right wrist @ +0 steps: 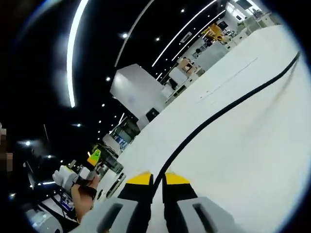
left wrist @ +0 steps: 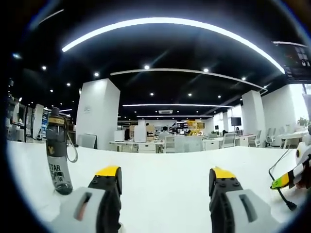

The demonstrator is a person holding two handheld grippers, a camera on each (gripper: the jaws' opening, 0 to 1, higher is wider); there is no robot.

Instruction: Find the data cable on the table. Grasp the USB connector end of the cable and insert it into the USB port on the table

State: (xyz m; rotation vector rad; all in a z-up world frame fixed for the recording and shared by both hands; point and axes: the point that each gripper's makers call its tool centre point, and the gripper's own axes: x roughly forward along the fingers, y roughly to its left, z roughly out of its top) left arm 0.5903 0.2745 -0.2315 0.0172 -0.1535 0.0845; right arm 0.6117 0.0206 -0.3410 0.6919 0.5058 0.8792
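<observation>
Right gripper (right wrist: 154, 177) pinching cable (right wrist: 218, 114), white table (right wrist: 252, 160), dim office (left wrist: 165, 136)

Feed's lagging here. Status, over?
Right gripper shut on cable. Left gripper open, empty. Bottle upright on table, apart from cable.

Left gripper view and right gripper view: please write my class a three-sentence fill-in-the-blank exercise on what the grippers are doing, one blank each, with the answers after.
1. The right gripper has its jaws ___ on the black cable.
2. The left gripper has its jaws ___, with nothing between them.
3. In the left gripper view, a grey bottle stands upright on the ___ table.
Missing words: shut; open; white.
</observation>
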